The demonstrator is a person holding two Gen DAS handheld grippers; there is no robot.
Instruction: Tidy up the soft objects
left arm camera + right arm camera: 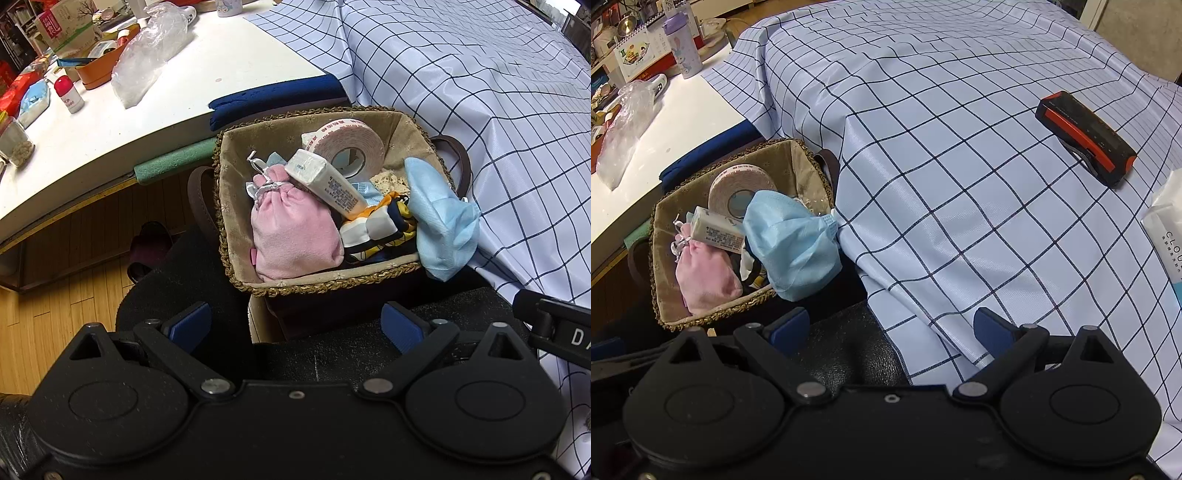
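A woven basket (325, 286) (661, 206) with beige lining holds a pink drawstring pouch (295, 229) (705, 275), a white tube (325, 181) (718, 229), a tape roll (351, 144) (738, 188) and a patterned scarf (380, 225). A light blue face mask (439, 221) (794, 243) hangs over the basket's right rim. My left gripper (295, 328) is open just in front of the basket, with nothing between its fingers. My right gripper (892, 326) is open over the edge of the checked cloth (960, 166), right of the basket.
A white table (166, 99) at the left carries a plastic bag (147, 55), an orange tray (99, 70) and small bottles. A black and orange device (1086, 138) and a white tissue pack (1167, 225) lie on the checked cloth. Wooden floor (55, 302) shows below left.
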